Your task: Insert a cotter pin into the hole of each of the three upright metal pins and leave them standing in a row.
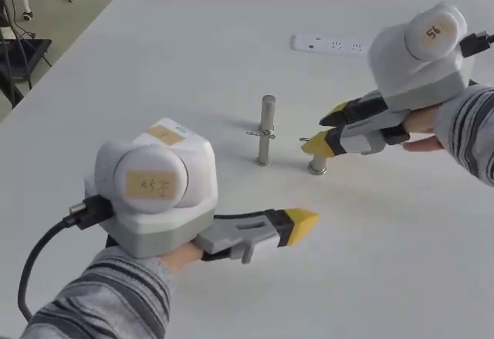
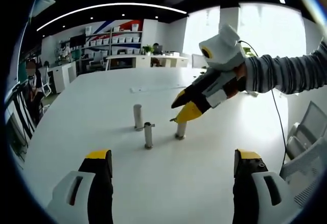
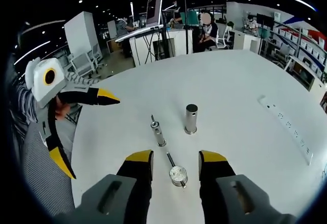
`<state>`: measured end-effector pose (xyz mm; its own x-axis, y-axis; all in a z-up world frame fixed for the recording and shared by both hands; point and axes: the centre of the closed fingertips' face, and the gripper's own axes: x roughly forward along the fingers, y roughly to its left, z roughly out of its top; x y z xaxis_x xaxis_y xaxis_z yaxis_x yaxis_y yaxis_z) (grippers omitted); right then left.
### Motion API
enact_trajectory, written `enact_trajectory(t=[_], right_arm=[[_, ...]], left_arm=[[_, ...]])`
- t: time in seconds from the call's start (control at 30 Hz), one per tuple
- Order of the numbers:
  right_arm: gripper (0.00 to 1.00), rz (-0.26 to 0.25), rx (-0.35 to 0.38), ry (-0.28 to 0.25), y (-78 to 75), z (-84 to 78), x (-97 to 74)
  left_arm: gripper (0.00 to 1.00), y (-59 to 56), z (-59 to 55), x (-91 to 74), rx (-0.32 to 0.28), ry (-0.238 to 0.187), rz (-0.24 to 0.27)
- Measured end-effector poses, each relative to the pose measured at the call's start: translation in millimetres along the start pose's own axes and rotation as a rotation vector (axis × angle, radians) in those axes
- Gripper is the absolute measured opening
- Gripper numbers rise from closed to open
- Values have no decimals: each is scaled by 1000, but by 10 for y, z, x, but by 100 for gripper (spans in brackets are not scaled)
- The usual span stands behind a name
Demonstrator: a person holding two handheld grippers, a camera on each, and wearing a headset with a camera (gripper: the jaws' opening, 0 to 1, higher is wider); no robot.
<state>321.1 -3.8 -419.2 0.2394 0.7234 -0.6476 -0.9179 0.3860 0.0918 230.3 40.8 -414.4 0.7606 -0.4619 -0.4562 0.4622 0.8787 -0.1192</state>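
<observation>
the right gripper hangs over the white table with its jaws a moderate way apart and closed on nothing. the nearest metal pin stands upright directly below, between the two yellow tips, its round top clear of both. a cotter pin sticks out of that pin's side, pointing ahead of the gripper along the gap between the jaws. just ahead, a little toward the left jaw's side, stands the second metal pin with a second cotter pin through its upper part. further ahead, toward the right jaw's side, the third metal pin stands as a plain cylinder. a white power strip lies well off to this gripper's right. the left gripper is held back from the pins with its jaws wide apart and nothing between them. all three pins stand ahead of it, and from its view the right gripper's yellow tips cover the top of the rightmost pin. a striped sleeve reaches in behind the right gripper.
</observation>
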Motion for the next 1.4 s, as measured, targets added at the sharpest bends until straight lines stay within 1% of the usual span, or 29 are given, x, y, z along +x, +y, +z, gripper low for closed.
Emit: enact_trajectory(t=[0.03,0.07,0.13,0.27,0.37,0.4,0.47,0.57,0.67,0.73,0.83,0.9,0.93,1.03,1.13,1.17,1.23,1.3,1.33,1.37,1.4], right_arm=[[32,-3,14,-26,-4,52,6],[32,-11,36,-54,-42,115,32],[33,-20,49,-87,-57,190,68],[33,-41,66,-120,-75,284,165],[33,-73,62,-148,-113,367,269],[32,-81,67,-149,-129,379,299],[31,-92,100,-146,-161,396,373],[31,-115,135,-139,-275,391,508],[29,-122,164,-134,-314,387,585],[28,-122,166,-136,-319,390,627],[25,-124,166,-123,-311,366,676],[22,-128,163,-123,-314,357,702],[22,-132,166,-120,-351,350,724],[22,-140,184,-95,-369,297,774],[18,-155,163,-78,-378,256,789],[17,-155,164,-77,-379,252,786],[18,-158,179,-85,-377,262,783],[17,-167,174,-85,-375,264,782],[16,-156,172,-88,-352,270,787],[11,-140,177,-90,-335,277,802],[10,-145,161,-95,-343,298,816]], left_arm=[[99,3,-2,-3,0,0,1],[99,4,-2,-7,0,0,1],[99,2,-1,-14,4,-1,2],[99,14,-8,-23,18,4,8],[99,27,-17,-32,19,6,12],[99,29,-19,-34,20,6,12],[99,29,-29,-39,21,9,11],[99,14,-37,-43,34,12,6],[99,-2,-42,-45,39,11,3],[99,-12,-51,-46,44,14,1],[99,-24,-59,-48,68,18,1],[99,-47,-81,-45,77,30,-6],[99,-53,-88,-43,80,33,-9],[98,-75,-91,-36,77,32,-15],[98,-93,-97,-26,68,33,-20],[98,-97,-94,-22,69,32,-22],[98,-97,-100,-22,71,36,-23],[98,-84,-99,-24,73,37,-19],[97,-65,-107,-28,71,43,-11],[97,-59,-112,-30,70,46,-10],[97,-51,-114,-33,67,45,-8]])
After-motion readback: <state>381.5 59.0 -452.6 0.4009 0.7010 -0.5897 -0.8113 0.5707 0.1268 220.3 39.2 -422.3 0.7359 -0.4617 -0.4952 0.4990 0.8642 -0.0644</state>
